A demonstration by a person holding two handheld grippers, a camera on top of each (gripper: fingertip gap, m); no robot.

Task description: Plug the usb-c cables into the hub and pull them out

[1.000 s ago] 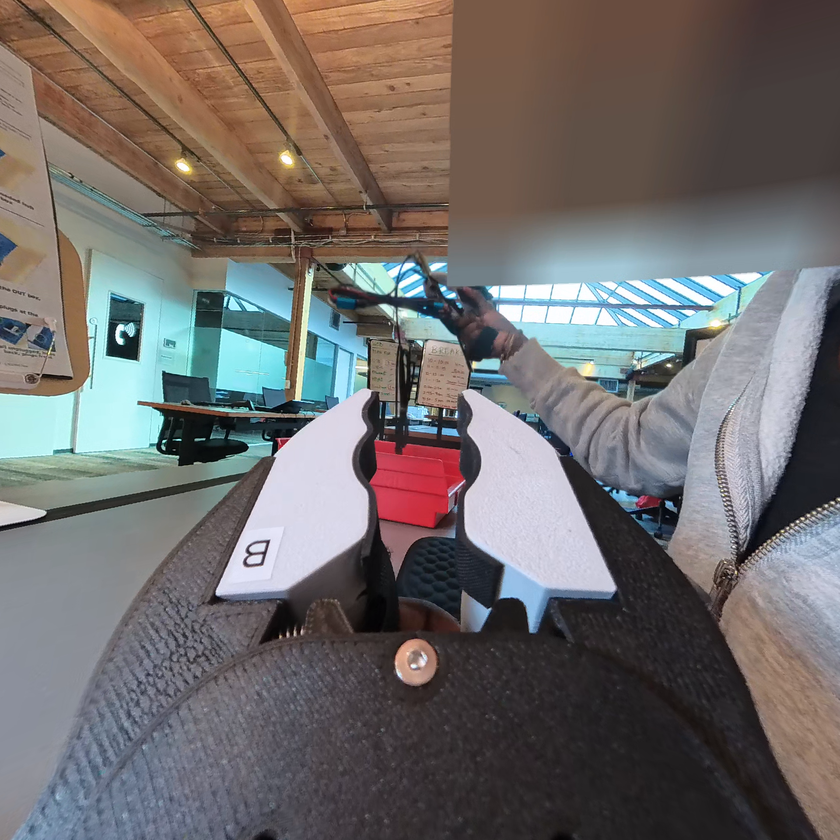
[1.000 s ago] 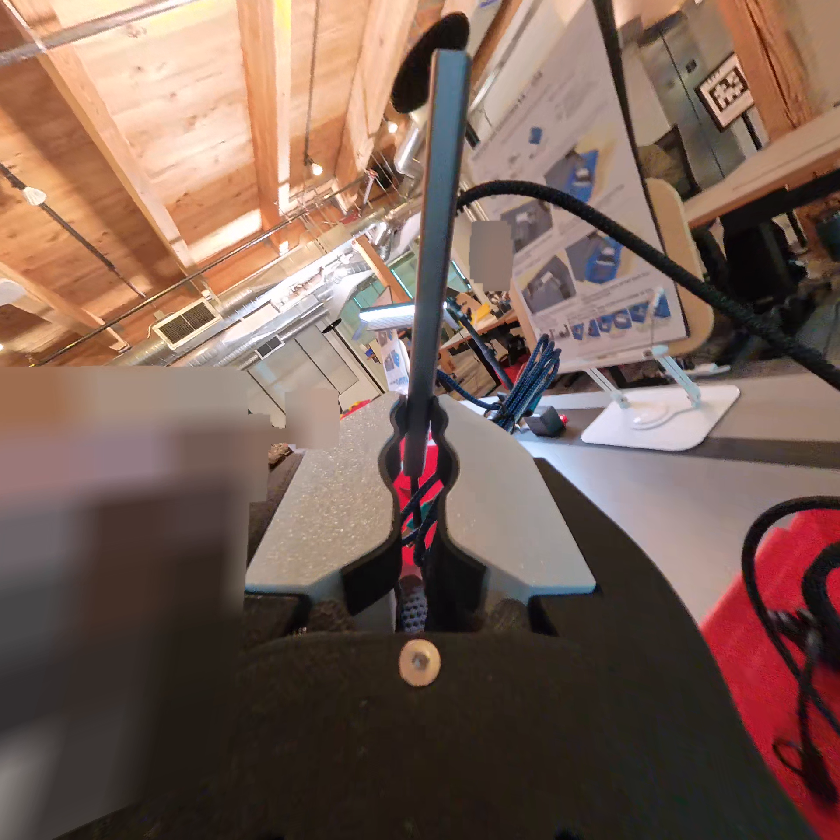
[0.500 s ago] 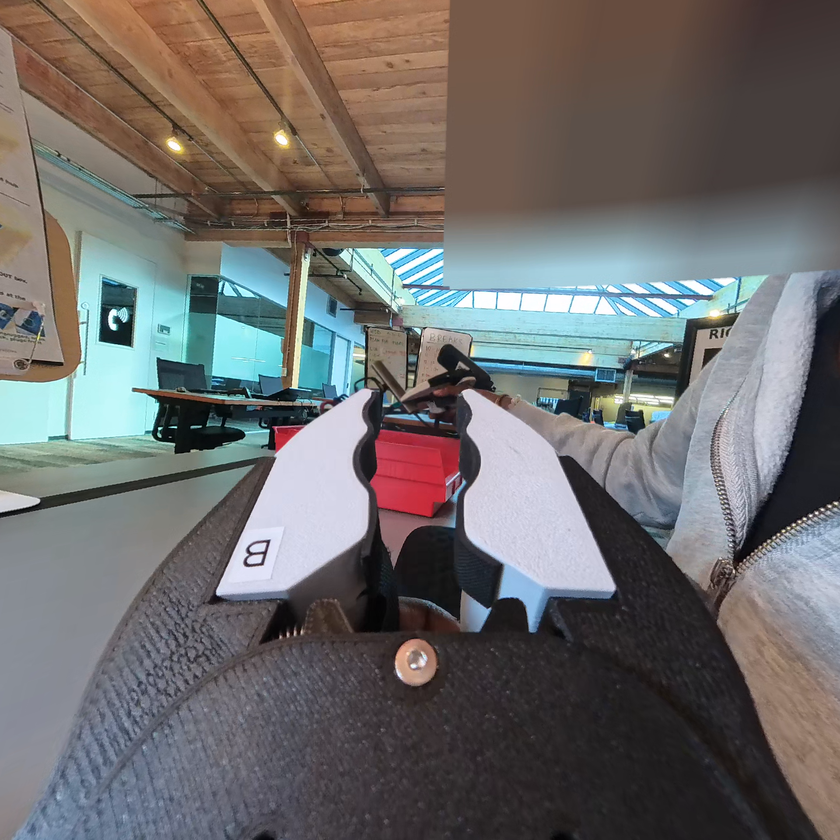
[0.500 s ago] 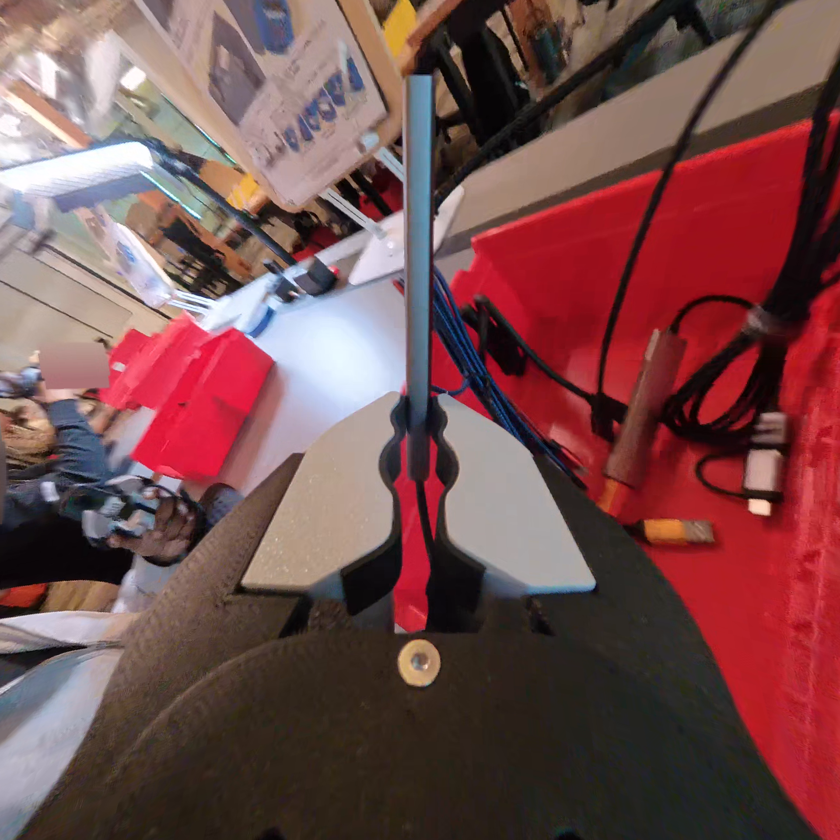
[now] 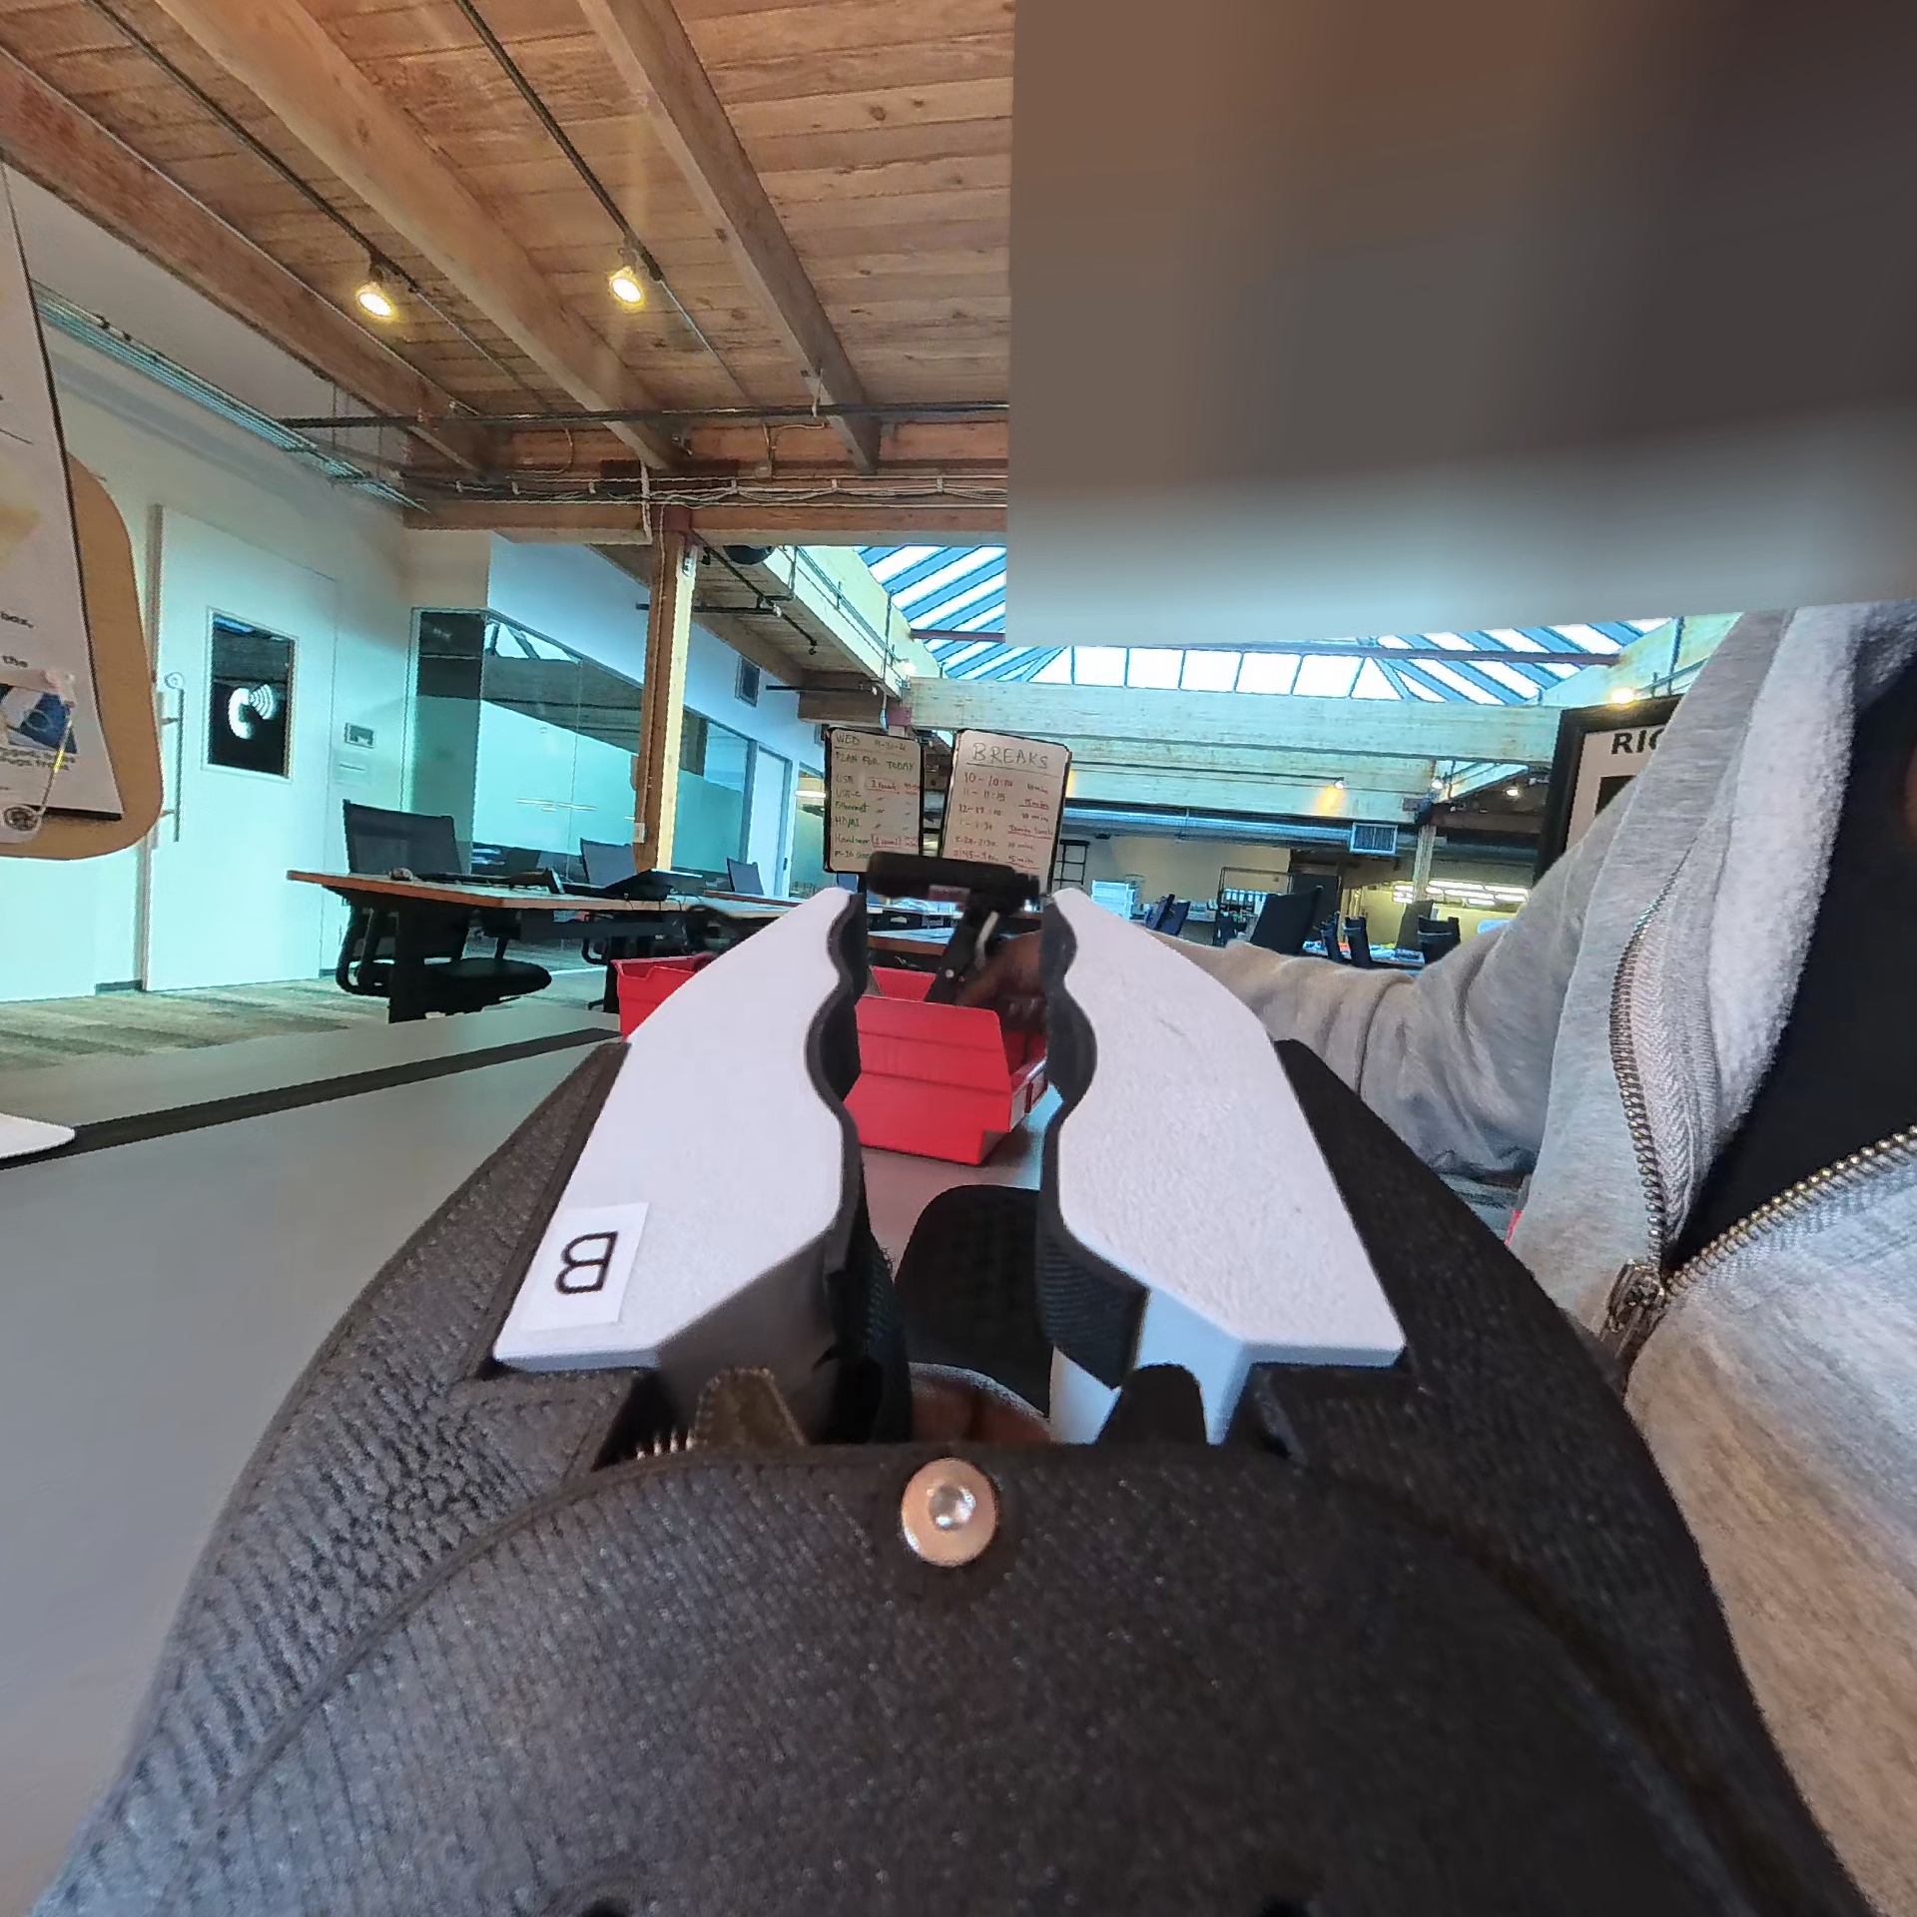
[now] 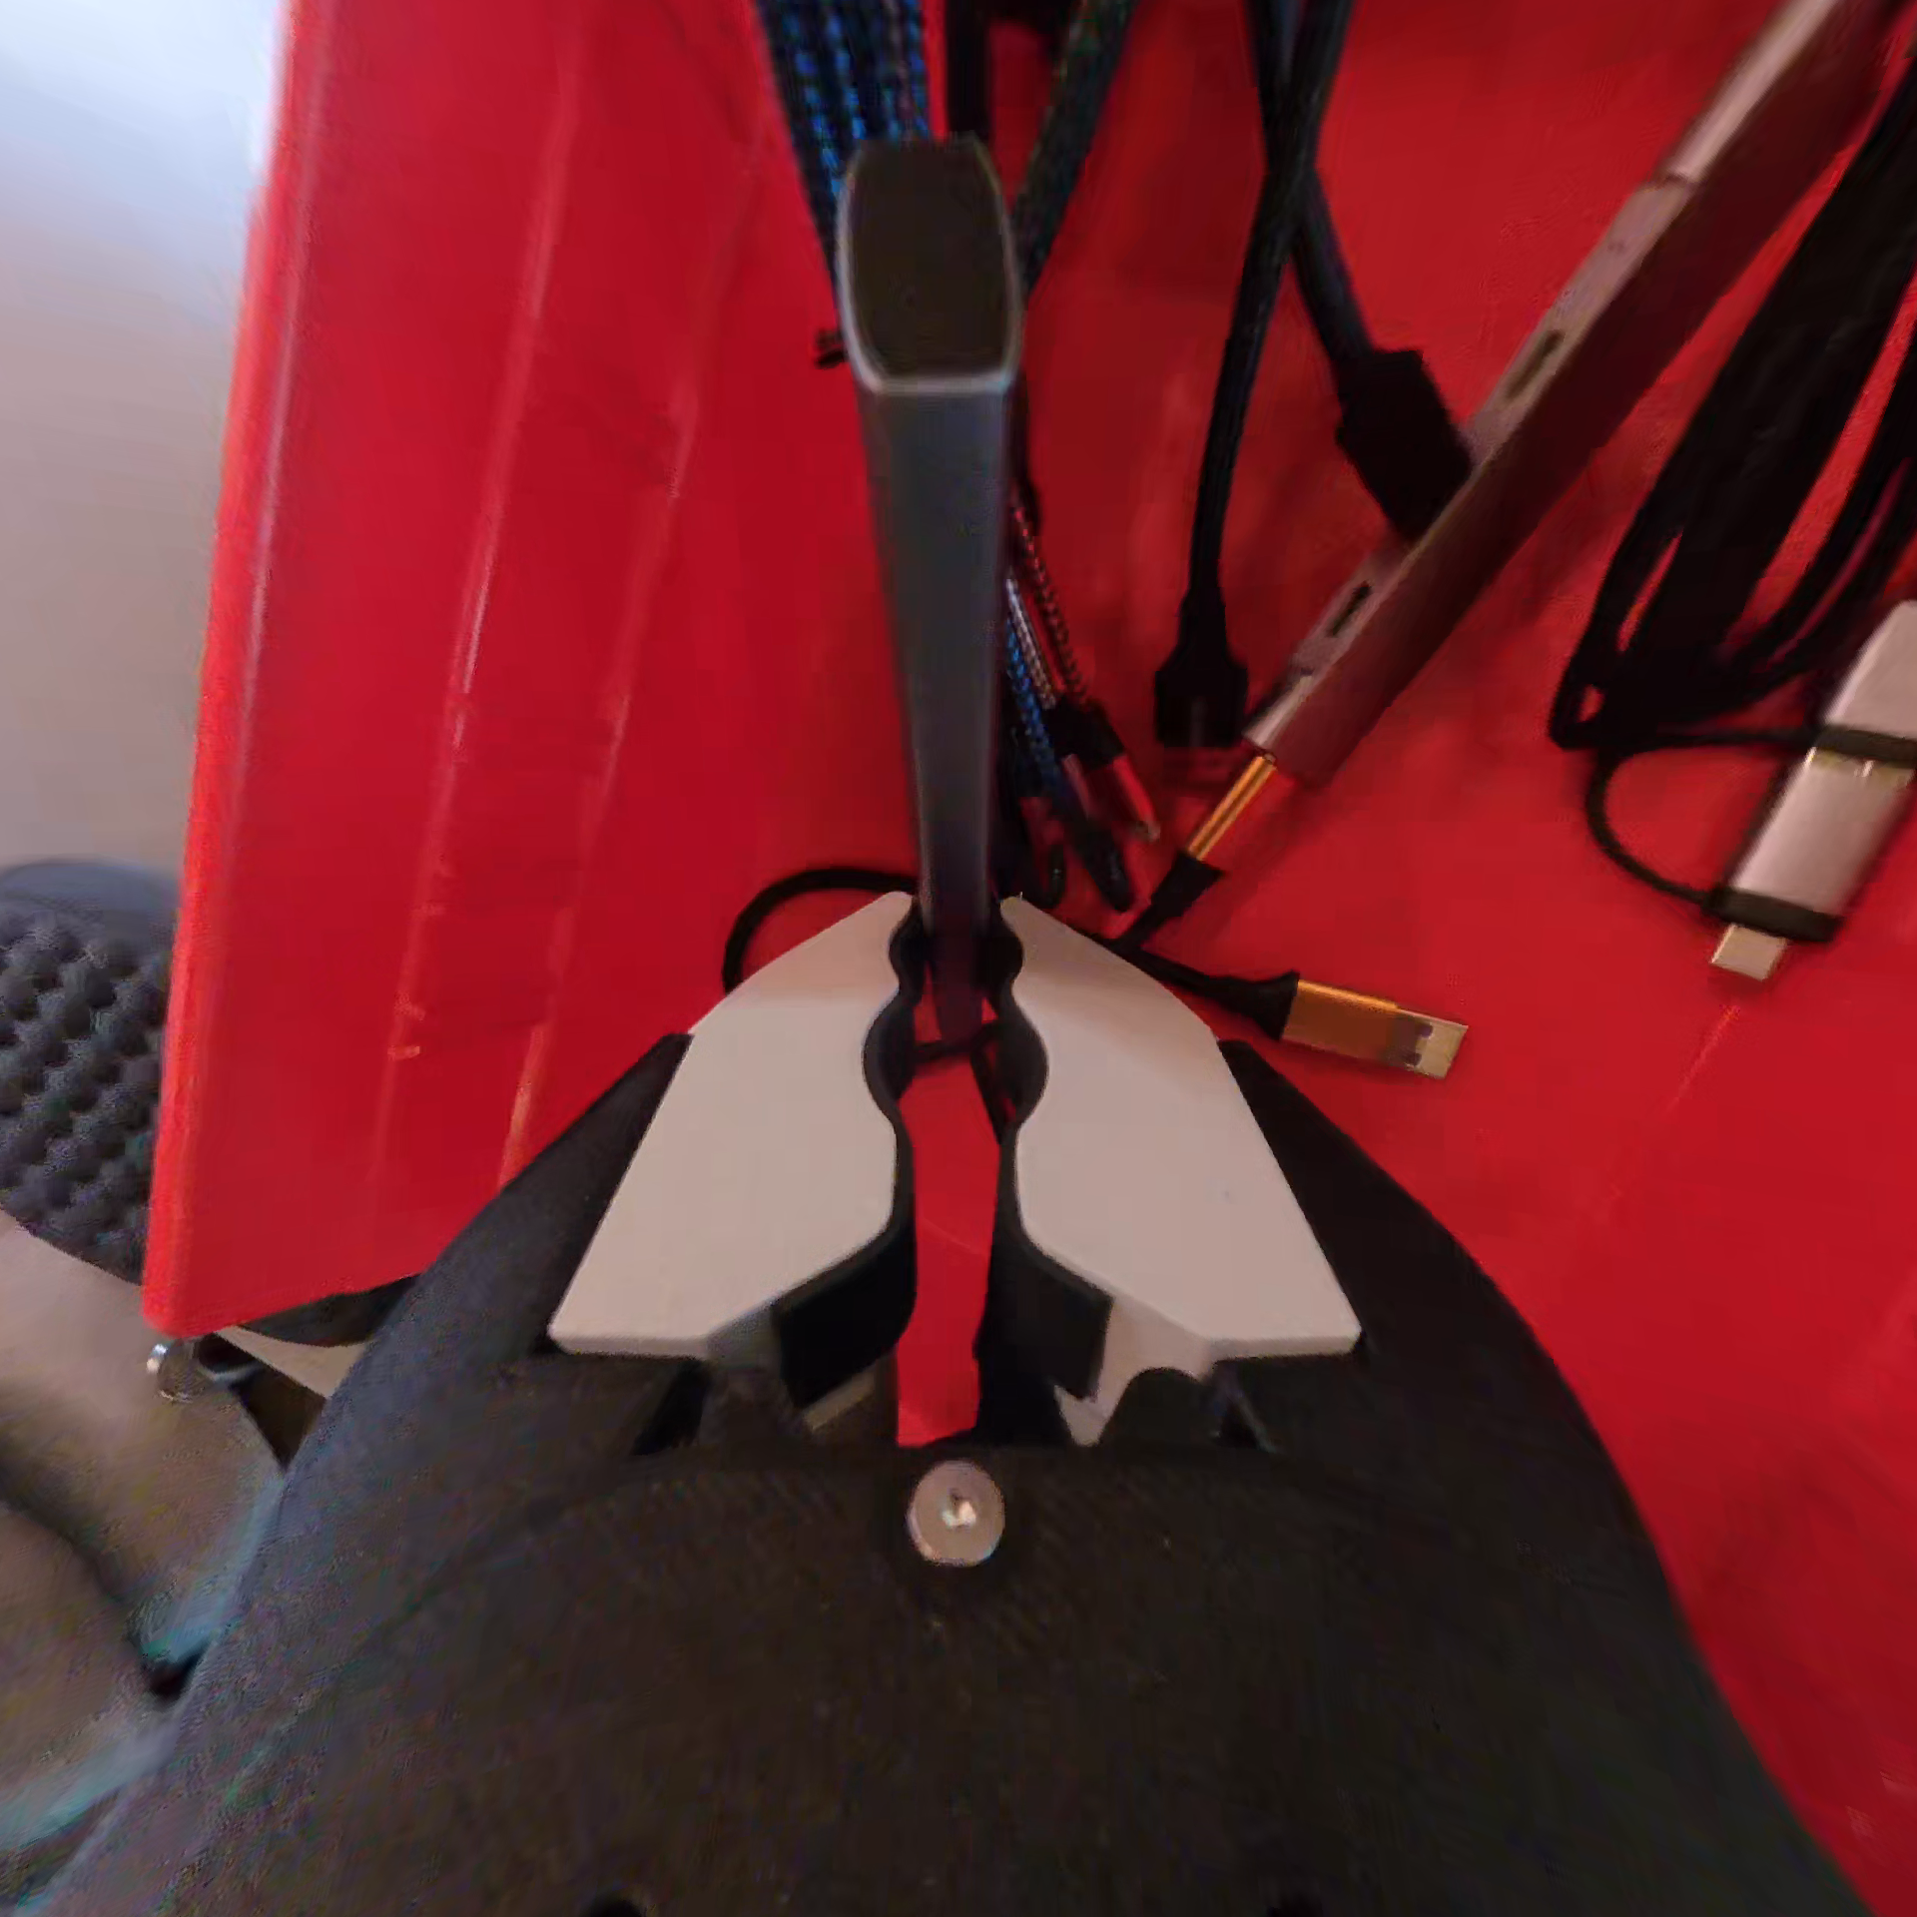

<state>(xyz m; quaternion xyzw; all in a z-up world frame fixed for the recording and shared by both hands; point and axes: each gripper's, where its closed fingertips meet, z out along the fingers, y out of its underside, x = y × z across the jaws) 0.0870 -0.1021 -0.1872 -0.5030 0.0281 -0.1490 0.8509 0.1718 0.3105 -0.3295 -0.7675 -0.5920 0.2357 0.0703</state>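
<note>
- A second ago we had the right gripper (image 6: pixel 956 939) raised toward the ceiling beams; now it points down into the red plastic bin (image 6: pixel 539 622). The left wrist view agrees: the raised sleeve (image 5: pixel 1349 1037) has dropped to the bin.
- We read this as the hub being returned to the bin; no cable is plugged into the held hub's visible end.
- The right jaws are pressed onto the slim grey metal hub (image 6: pixel 939 498), pinching its near end; it stands out along the fingers, far end over the braided blue and black cables (image 6: pixel 882 83).
- A second grey hub (image 6: pixel 1556 415) and a gold-tipped plug (image 6: pixel 1369 1027) lie on the bin floor, apart from the held one.
- The left gripper (image 5: pixel 949 923) sits low over the grey table (image 5: pixel 207 1245), level, jaws spread with nothing between.
</note>
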